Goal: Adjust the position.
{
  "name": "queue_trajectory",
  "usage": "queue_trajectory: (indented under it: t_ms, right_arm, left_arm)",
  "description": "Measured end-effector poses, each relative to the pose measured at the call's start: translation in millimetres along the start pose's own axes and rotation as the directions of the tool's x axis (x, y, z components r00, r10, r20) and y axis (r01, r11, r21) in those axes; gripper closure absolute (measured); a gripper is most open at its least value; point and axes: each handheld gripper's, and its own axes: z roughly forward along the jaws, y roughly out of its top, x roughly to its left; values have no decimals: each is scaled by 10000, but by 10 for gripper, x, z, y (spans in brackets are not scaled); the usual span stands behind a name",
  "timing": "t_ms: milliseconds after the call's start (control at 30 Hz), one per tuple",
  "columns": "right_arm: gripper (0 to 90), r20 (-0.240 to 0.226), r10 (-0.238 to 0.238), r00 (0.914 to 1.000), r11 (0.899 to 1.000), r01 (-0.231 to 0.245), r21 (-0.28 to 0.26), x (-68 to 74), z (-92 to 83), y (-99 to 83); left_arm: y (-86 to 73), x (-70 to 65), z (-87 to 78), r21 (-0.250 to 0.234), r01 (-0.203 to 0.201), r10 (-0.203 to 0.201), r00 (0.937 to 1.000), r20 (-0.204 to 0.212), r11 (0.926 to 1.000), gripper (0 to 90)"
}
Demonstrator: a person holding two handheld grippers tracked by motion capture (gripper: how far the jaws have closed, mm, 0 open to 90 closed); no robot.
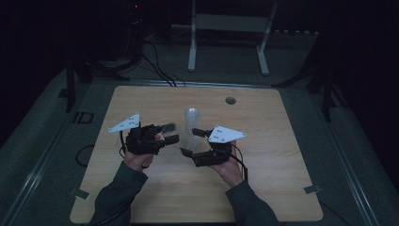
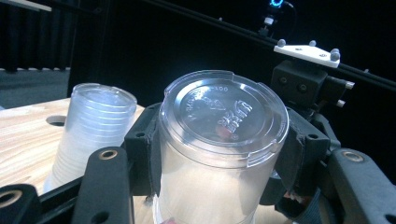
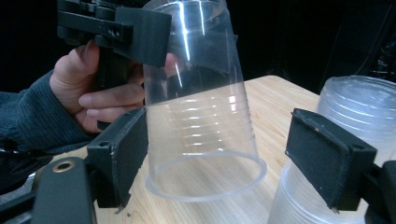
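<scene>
My left gripper (image 1: 171,133) is shut on a clear plastic cup (image 2: 224,121) held upside down, its base turned up toward the left gripper view's camera. In the right gripper view the same cup (image 3: 201,116) hangs rim-down just above the wood, with the left gripper's pad (image 3: 142,35) pressed high on its wall. My right gripper (image 3: 224,161) stands open around the cup's rim. Its left pad (image 3: 123,154) is right beside the wall and its right pad (image 3: 327,158) is well clear. In the high view the right gripper (image 1: 192,141) faces the left one mid-table.
A stack of clear cups (image 1: 192,120) stands upside down on the wooden table (image 1: 141,188), just behind both grippers and close by the right gripper's far pad (image 3: 355,112). A round hole (image 1: 230,100) sits near the table's back edge. A white frame (image 1: 230,28) and cables lie beyond.
</scene>
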Motion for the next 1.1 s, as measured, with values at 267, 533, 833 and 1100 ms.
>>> queue_trajectory:
  t_ms: [267,533,833,1100]
  right_arm:
    - [214,-282,48,9996,9998,-54,-187,17,29,-3]
    - [214,-495,28,9988,9997,-39,-232,36,74,-2]
    - [237,-495,-93,9987,10000,93,-20,60,131,-7]
    - [280,-337,-231,9992,9996,236,159,66,142,-4]
  left_arm:
    - [1,5,2,-265,252,-242,9991,362,9993,417]
    - [-11,23,3,-432,504,-480,9974,541,9978,419]
    - [-13,16,21,-497,580,-547,9963,665,9971,421]
    - [-19,22,22,-465,577,-548,9966,615,9973,418]
